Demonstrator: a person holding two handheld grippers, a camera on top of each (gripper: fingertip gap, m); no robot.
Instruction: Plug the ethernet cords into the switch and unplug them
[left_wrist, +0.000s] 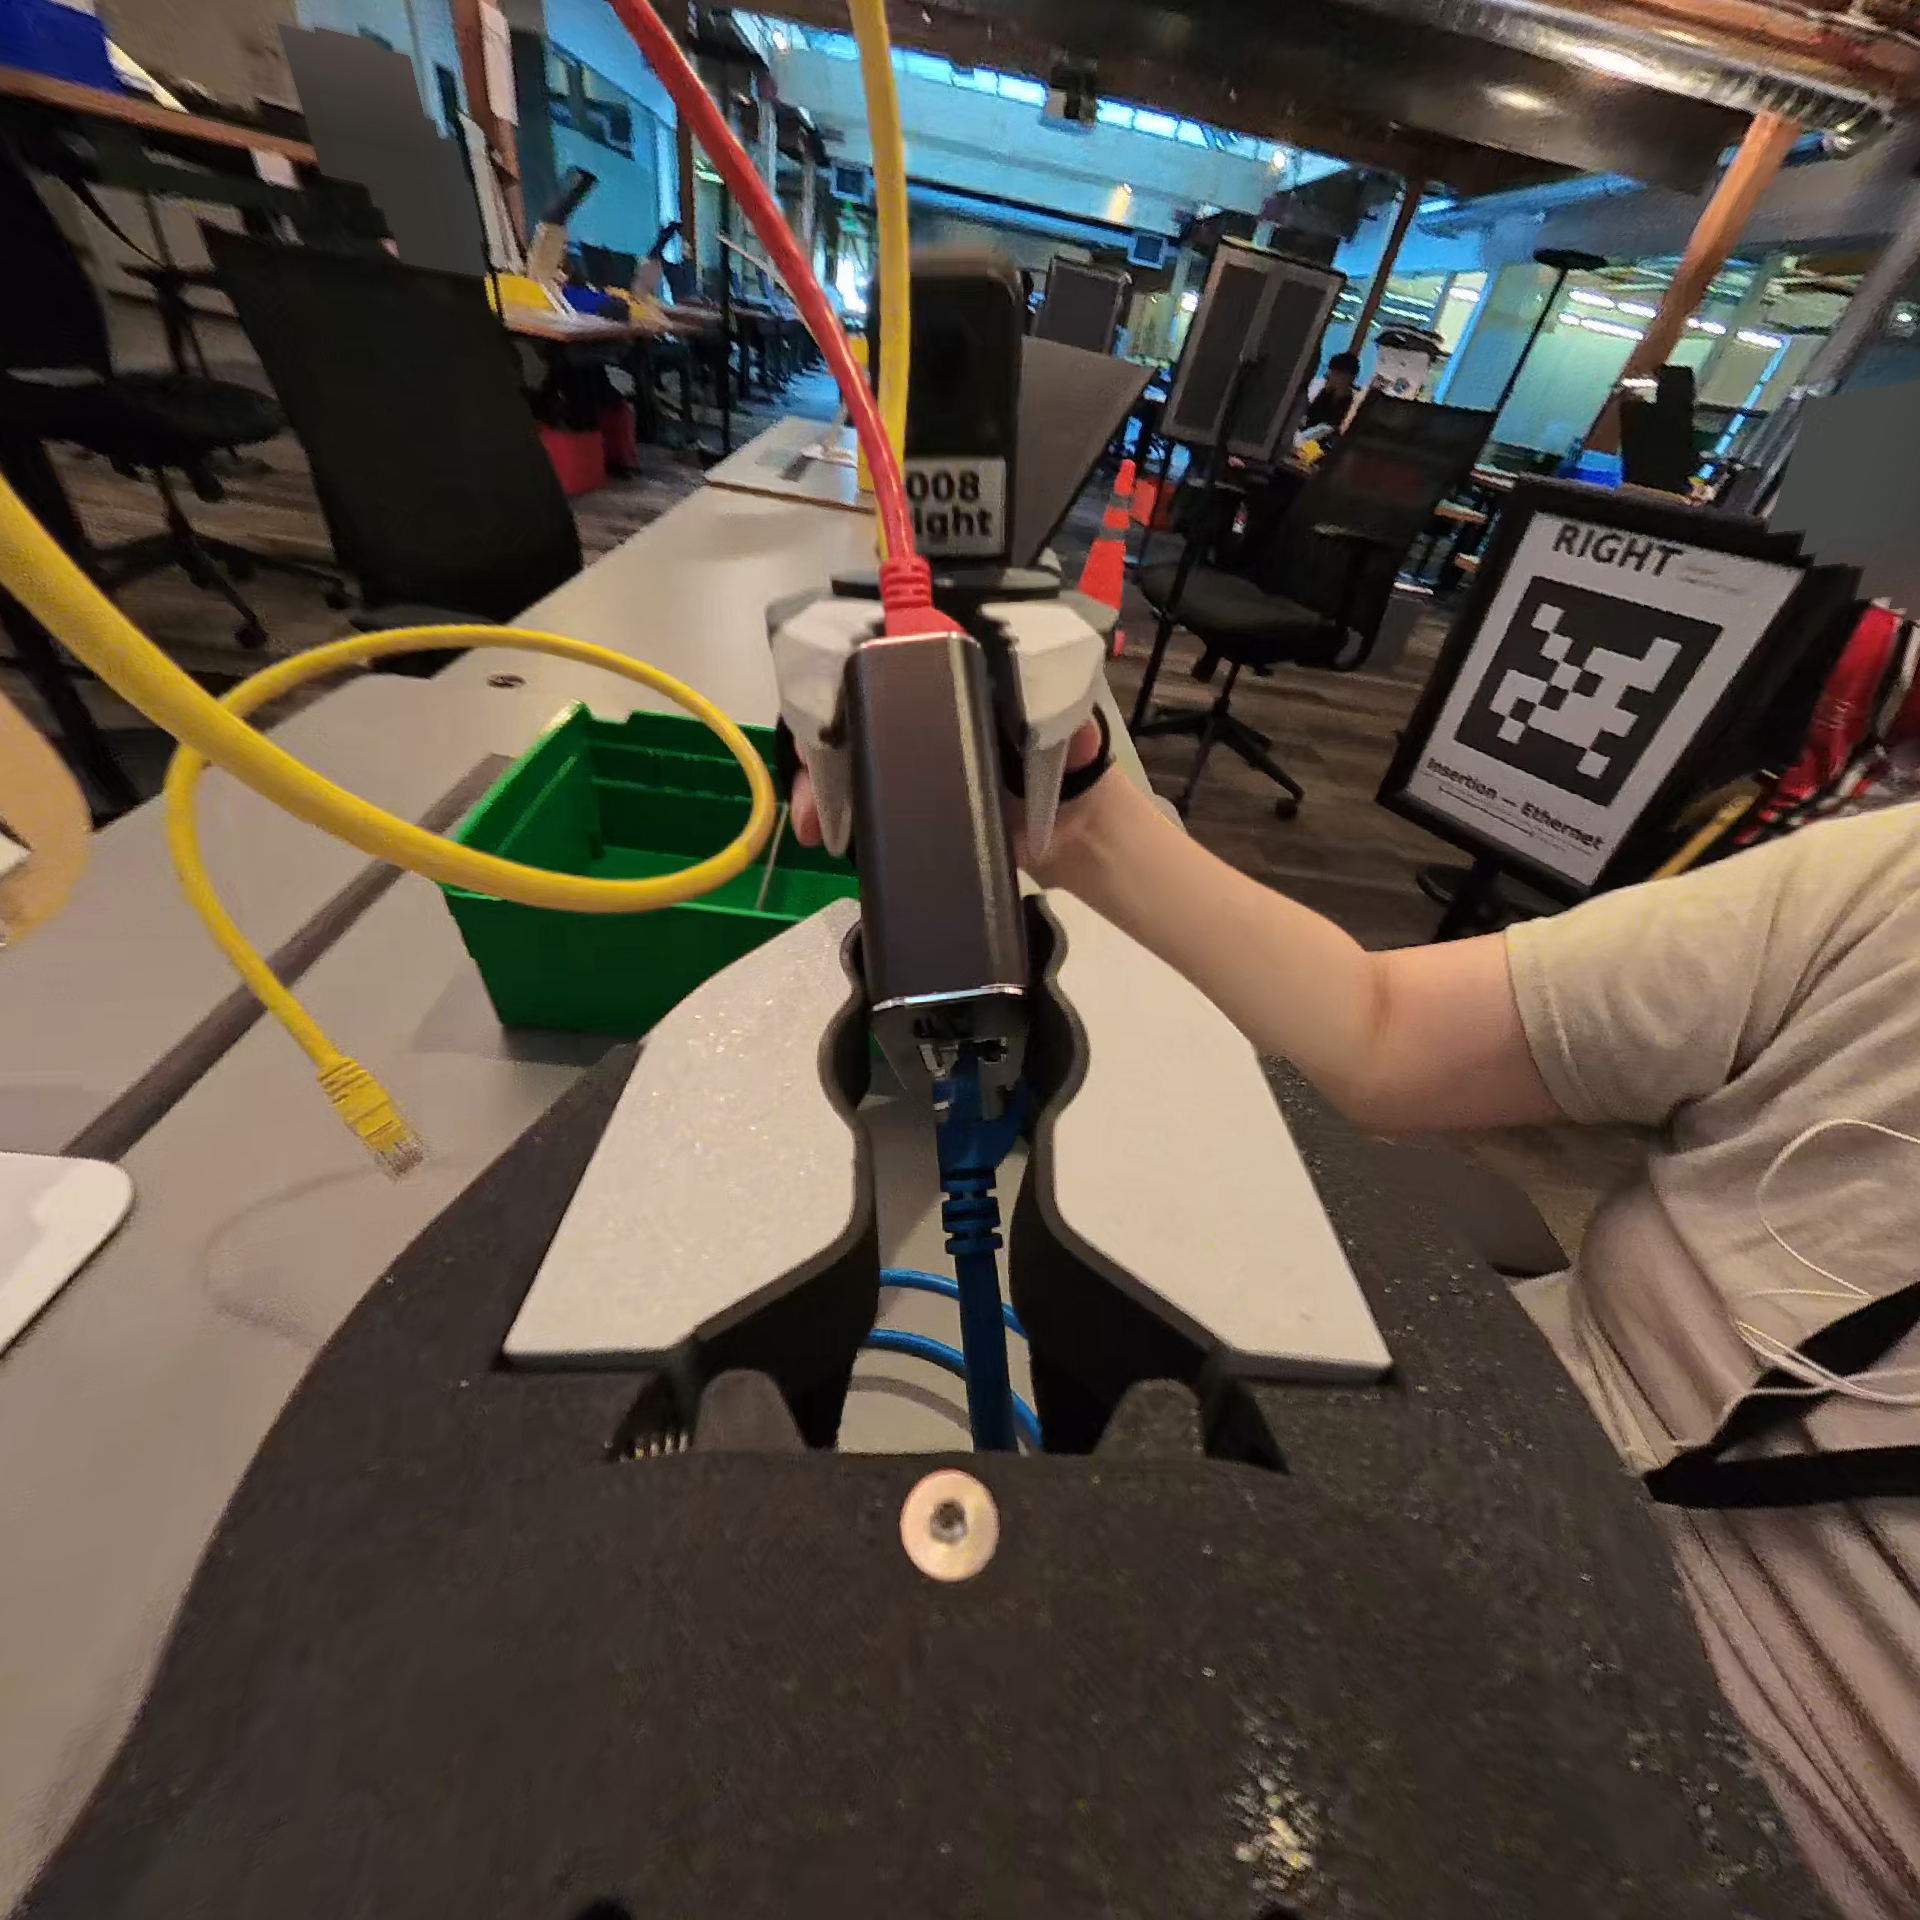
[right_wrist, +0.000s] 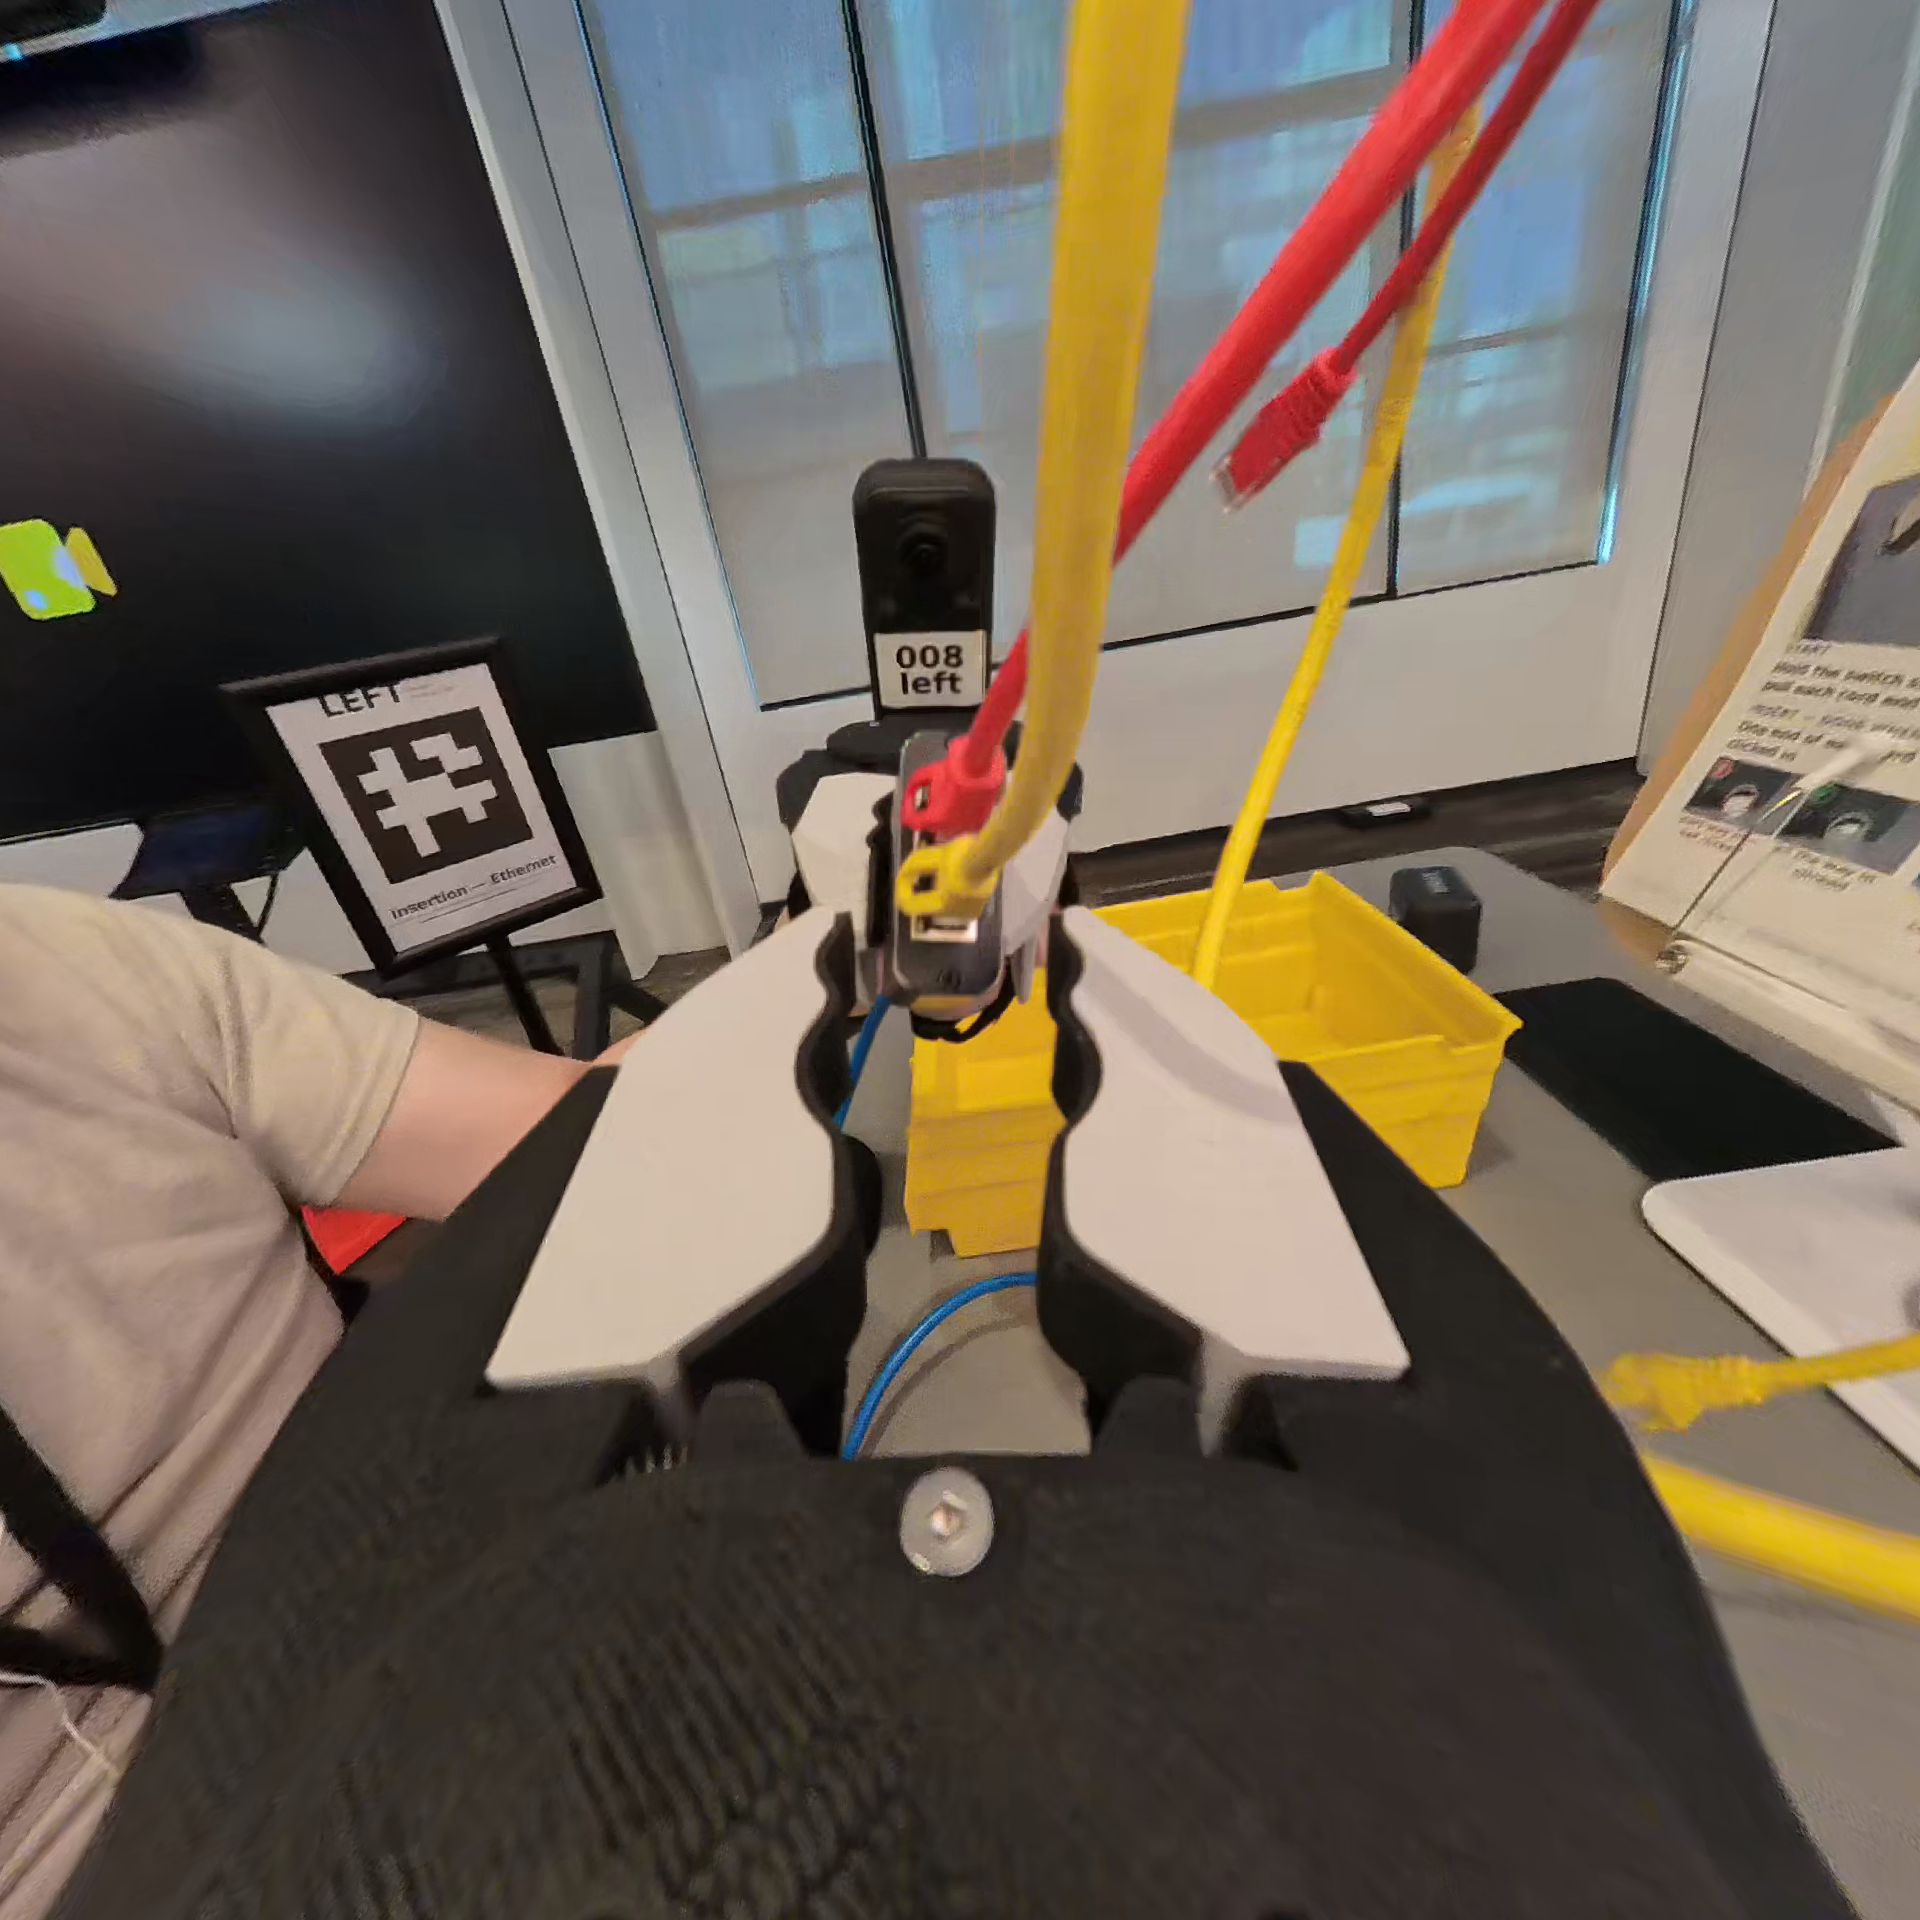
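Open-plan office, grey table (left_wrist: 644, 561) running long. Black office chairs (left_wrist: 416, 436) on dark wood-look floor (left_wrist: 1340, 821). Exposed timber ceiling beams (left_wrist: 1725, 208), cool blue daylight at far end. Other side: tall white-framed windows (right_wrist: 1247, 312), large dark screen (right_wrist: 260, 364), framed marker signs on stands (right_wrist: 416, 800). Orange cone (left_wrist: 1107, 540) on floor.

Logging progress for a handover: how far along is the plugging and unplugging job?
Done: red plug and yellow plug sit in the switch; a blue plug is in its other end. In hand: left gripper clamps the switch; right gripper is open. Left: one empty port, then unplugging.
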